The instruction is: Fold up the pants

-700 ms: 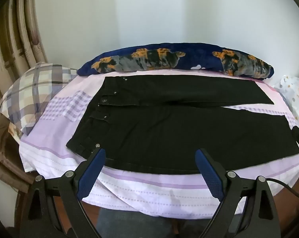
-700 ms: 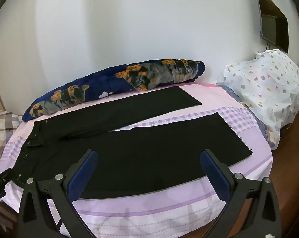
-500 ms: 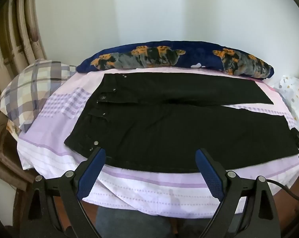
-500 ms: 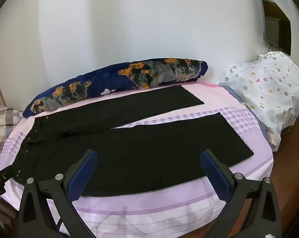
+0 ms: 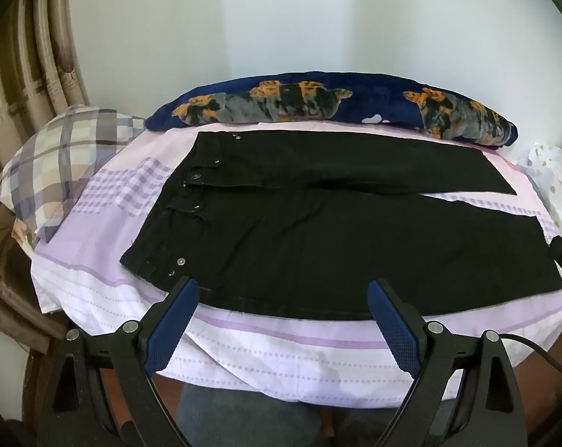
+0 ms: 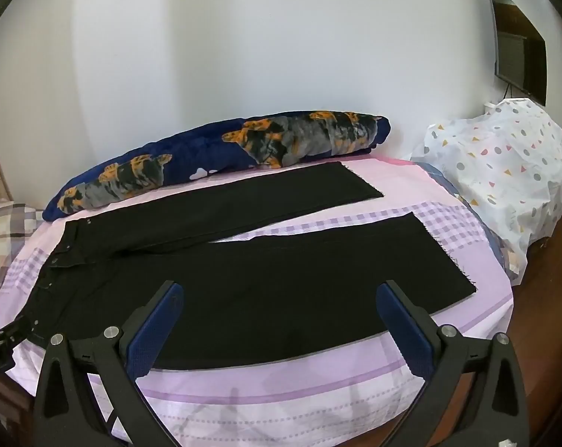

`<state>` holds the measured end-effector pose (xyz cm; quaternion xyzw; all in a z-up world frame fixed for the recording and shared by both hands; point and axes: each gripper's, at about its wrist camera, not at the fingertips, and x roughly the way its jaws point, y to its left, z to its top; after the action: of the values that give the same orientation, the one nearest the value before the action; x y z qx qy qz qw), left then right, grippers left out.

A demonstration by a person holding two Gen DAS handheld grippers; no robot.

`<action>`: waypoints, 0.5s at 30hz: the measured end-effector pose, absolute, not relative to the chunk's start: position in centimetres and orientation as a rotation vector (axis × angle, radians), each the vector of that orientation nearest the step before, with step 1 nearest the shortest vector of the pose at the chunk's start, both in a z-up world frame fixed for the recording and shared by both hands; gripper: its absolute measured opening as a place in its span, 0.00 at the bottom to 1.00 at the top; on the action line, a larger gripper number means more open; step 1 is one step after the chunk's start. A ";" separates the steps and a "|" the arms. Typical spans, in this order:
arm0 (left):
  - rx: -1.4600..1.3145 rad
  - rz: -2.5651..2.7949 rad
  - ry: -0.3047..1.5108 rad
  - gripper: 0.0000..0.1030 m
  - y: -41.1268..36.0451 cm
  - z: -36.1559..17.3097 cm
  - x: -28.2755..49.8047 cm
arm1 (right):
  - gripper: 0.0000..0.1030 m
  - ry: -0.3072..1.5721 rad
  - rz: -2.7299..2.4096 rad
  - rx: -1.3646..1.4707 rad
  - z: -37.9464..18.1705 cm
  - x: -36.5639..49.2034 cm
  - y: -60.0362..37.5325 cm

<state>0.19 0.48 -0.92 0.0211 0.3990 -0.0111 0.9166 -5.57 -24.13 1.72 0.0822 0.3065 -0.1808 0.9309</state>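
Black pants lie flat on a bed with a pink and lilac sheet, waistband to the left, both legs spread apart toward the right. My left gripper hovers open above the near edge of the pants by the waist end, nothing between its blue pads. In the right wrist view the pants stretch across the bed, and my right gripper hangs open over the near leg, holding nothing. The right gripper's tip shows at the right rim of the left wrist view.
A long navy pillow with orange prints lies along the wall behind the pants. A plaid pillow sits at the left end by a curved rattan frame. A white dotted cover drapes something right of the bed; a screen hangs above.
Both views have shifted slightly: the bed and pants sit a little higher and closer in frame. Both grippers stayed wide open and the pants have not moved.
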 end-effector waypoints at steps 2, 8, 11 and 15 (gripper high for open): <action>0.044 -0.020 0.820 0.89 0.3 -0.9 0.2 | 1.00 0.626 -0.371 0.169 1.7 -5.6 -24.1; 0.049 -0.021 0.818 0.89 0.4 -0.9 0.2 | 1.00 0.624 -0.372 0.169 1.5 -5.6 -24.0; 0.055 -0.023 0.818 0.89 0.5 -1.0 0.2 | 1.00 0.625 -0.371 0.165 1.6 -5.5 -24.1; 0.069 -0.027 0.825 0.89 0.3 -1.3 0.2 | 1.00 0.630 -0.370 0.159 1.6 -5.4 -23.9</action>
<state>0.23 0.31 -1.29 0.0335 0.4007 -0.0129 0.9155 -5.42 -23.91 1.59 0.0779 0.3075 -0.1808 0.9309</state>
